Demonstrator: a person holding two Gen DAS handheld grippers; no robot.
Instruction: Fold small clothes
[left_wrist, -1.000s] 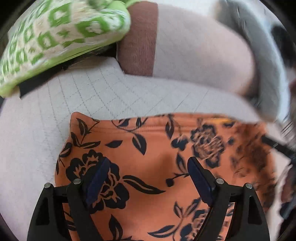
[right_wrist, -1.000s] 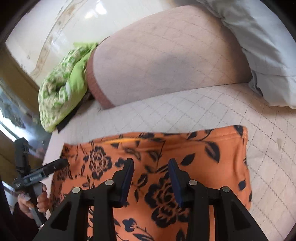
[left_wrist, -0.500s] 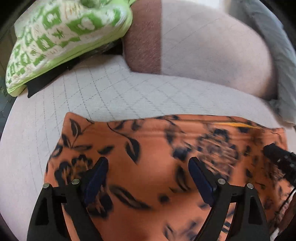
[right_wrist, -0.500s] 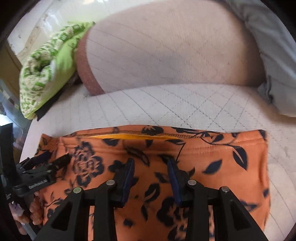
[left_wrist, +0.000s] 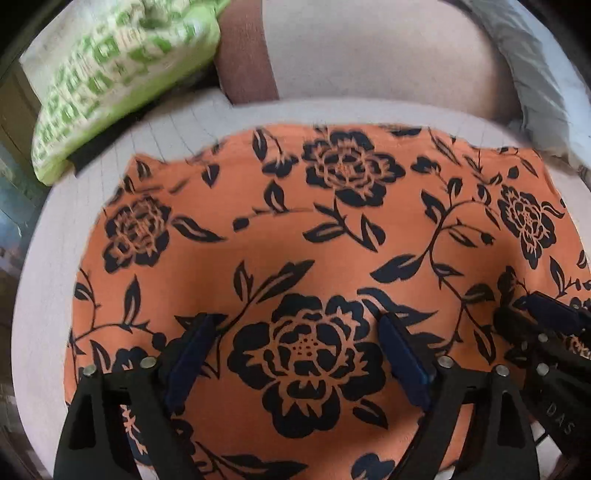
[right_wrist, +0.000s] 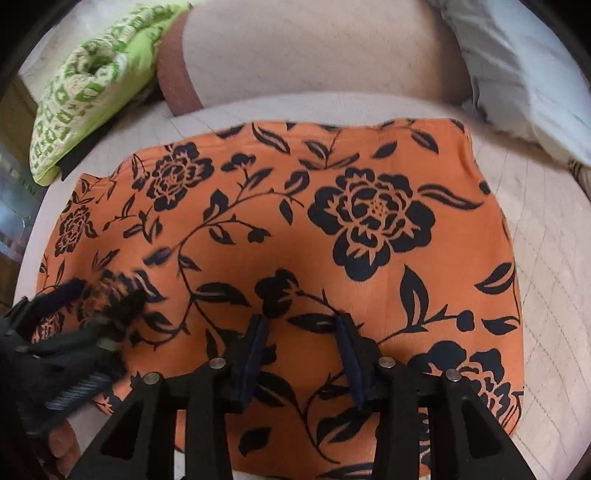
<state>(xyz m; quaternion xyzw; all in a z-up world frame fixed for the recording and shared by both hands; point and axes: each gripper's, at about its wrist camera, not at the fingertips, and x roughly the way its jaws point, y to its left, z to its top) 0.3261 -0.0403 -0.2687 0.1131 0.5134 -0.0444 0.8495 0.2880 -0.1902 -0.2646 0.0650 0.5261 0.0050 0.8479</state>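
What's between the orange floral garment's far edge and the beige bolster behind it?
Only bare quilted cover between garment and bolster; right wrist view shows it best.

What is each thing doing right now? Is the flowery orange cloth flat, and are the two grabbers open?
orange flowered garment: spread flat on the quilted bed cover, not gripped.
left gripper: jaws wide and opening, over the garment, nothing pinched.
right gripper: jaws apart and opening, over the garment, nothing pinched.
green patterned pillow: lying at the far left edge.
grey pillow: lying at the far right.
quilted bed cover: flat under the garment.
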